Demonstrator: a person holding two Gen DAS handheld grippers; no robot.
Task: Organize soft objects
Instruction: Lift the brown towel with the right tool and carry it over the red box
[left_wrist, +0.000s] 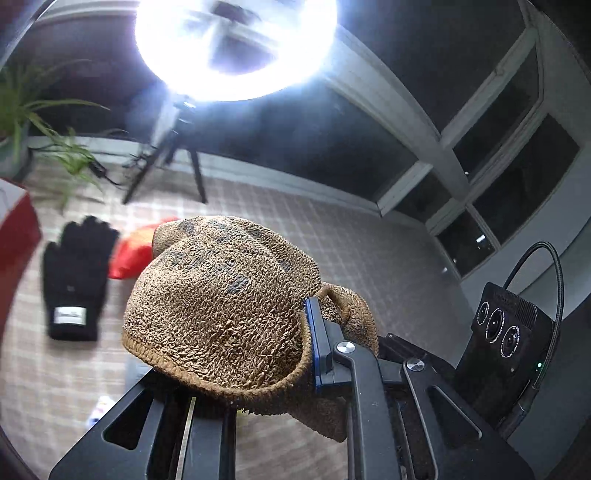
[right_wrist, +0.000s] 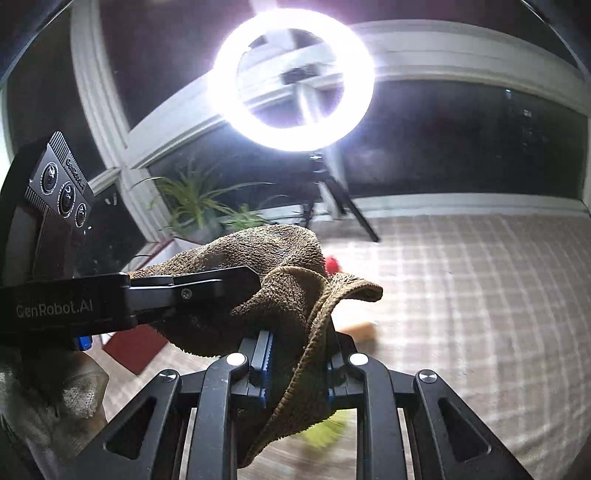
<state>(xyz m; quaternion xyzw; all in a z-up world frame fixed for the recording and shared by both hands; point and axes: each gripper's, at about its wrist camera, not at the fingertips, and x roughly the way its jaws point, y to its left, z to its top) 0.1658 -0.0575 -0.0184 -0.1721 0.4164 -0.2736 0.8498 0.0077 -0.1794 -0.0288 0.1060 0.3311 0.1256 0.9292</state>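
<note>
brown towel (left_wrist: 221, 306) hangs in the air between the two tongs, bunched and folded over itself, lifted clear of the checked cloth surface (left_wrist: 332, 236) below. the left tongs (left_wrist: 236, 373) are pressed together on one part of it; in the left wrist view the fabric drapes over and hides most of the tips, with only one blue pad edge showing beside the hem. the right tongs (right_wrist: 297, 363) are nearly pressed together too, pinching a fold of the same towel between the blue pads, with a flap trailing down between the arms. in the right wrist view the left tongs come in from the side and bite into the towel's bulk, so both grips sit close together on the cloth.

as for progress, the job looks to be in its middle. the towel is picked up but not neatly folded or set down anywhere yet. a black glove (left_wrist: 75, 277) lies flat on the checked surface off to the side, apart from the towel, and a red-orange soft item (left_wrist: 129, 254) sits just beside it, partly hidden behind the towel. something yellow-green (right_wrist: 328, 428) shows under the right tongs, too blurred to name. none of these looks sorted into a spot, so they seem left to handle, along with finishing the towel. a red box (left_wrist: 14, 229) stands at the edge; whether it is the destination i cannot tell.
</note>
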